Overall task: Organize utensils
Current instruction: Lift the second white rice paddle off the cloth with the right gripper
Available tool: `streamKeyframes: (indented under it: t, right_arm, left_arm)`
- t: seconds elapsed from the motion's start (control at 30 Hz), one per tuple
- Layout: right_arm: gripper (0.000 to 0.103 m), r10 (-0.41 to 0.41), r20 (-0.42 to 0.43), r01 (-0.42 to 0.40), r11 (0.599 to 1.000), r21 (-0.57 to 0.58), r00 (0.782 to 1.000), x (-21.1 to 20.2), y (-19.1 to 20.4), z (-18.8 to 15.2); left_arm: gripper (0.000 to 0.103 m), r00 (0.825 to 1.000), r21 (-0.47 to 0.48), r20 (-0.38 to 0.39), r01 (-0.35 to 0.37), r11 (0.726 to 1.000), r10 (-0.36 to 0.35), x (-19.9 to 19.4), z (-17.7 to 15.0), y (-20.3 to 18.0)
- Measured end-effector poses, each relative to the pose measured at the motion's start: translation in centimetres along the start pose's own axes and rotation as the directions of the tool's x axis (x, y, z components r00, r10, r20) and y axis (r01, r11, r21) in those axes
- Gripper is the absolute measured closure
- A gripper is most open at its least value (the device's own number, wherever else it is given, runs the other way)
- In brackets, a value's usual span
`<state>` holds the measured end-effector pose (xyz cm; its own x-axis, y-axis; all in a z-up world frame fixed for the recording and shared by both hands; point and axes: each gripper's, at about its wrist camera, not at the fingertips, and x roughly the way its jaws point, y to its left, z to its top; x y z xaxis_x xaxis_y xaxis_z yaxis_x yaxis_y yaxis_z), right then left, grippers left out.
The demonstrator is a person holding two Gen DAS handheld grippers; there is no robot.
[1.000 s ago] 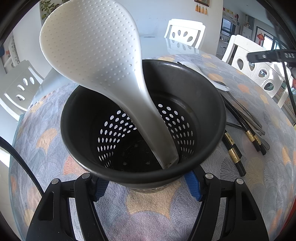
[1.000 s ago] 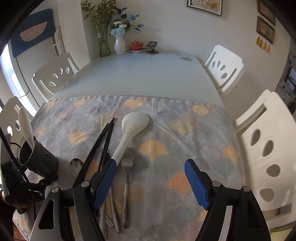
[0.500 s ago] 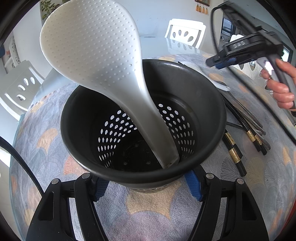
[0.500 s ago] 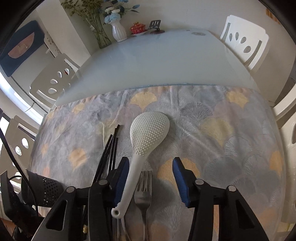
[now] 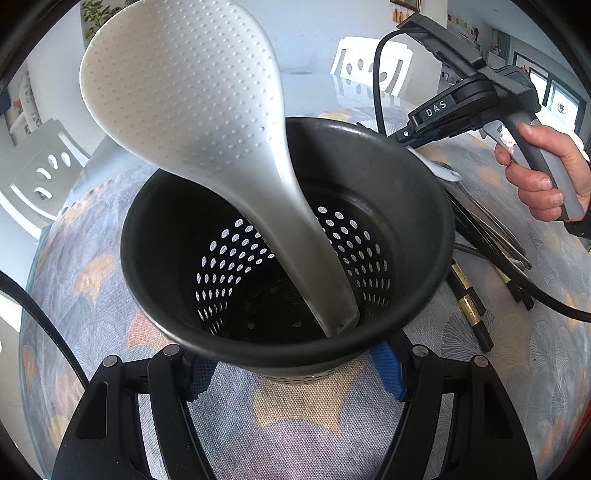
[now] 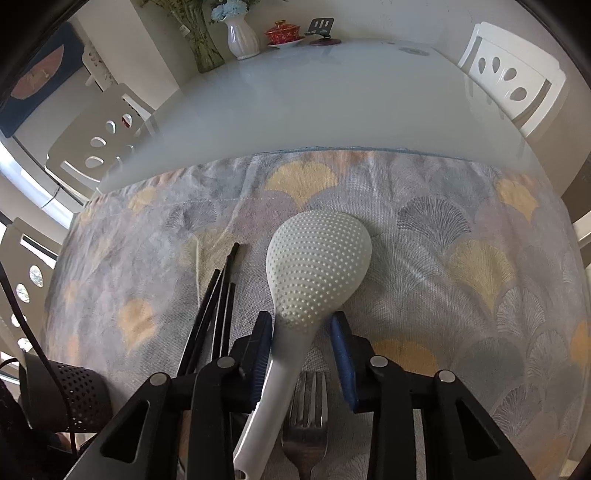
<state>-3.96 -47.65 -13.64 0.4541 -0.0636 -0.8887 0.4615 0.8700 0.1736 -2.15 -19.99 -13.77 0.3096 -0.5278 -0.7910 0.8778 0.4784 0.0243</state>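
Right gripper point(image 6: 302, 341) has descended, closing jaws straddling rice paddle point(image 6: 317, 266) neck.

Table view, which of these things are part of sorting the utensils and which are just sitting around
Part of the job:
- black perforated holder
- white rice paddle in holder
- second rice paddle on cloth
- fork
- black chopsticks

Just lying about:
- white vase with flowers
- red lidded bowl
- white chairs

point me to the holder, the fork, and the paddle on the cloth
holder point(image 5: 424, 206): left wrist view, inner wall near rim.
fork point(image 6: 308, 397): right wrist view, tines.
paddle on the cloth point(image 6: 317, 266): right wrist view, dimpled head.
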Motion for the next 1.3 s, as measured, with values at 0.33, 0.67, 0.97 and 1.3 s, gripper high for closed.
streamKeyframes:
  t: [0.33,0.67,0.97,1.3]
  right_arm:
    - [0.09,0.058,0.059,-0.057,0.998,-0.02,0.997,-2.1,-0.7,-0.8]
    - [0.09,0.05,0.104,-0.047,0.998,-0.03,0.993,-4.5,-0.5,-0.8]
    - [0.055,0.12,0.006,-0.12,0.989,0.086,0.993,-1.3,-3.9,-0.3]
    - [0.075,-0.091,0.121,0.102,0.992,-0.081,0.988,1.0,0.9,0.9]
  left_arm:
    - [0.032,1.0,0.0,0.0,0.001,1.0,-0.001,0.0,0.0,0.0]
    - [0.032,1.0,0.003,0.002,-0.004,1.0,0.004,0.1,0.0,0.0]
    - [0.033,1.0,0.004,0.004,0.0,1.0,0.0,-0.1,-0.2,0.0]
    - [0.033,1.0,0.014,0.007,-0.009,1.0,0.009,-0.2,-0.2,-0.4]
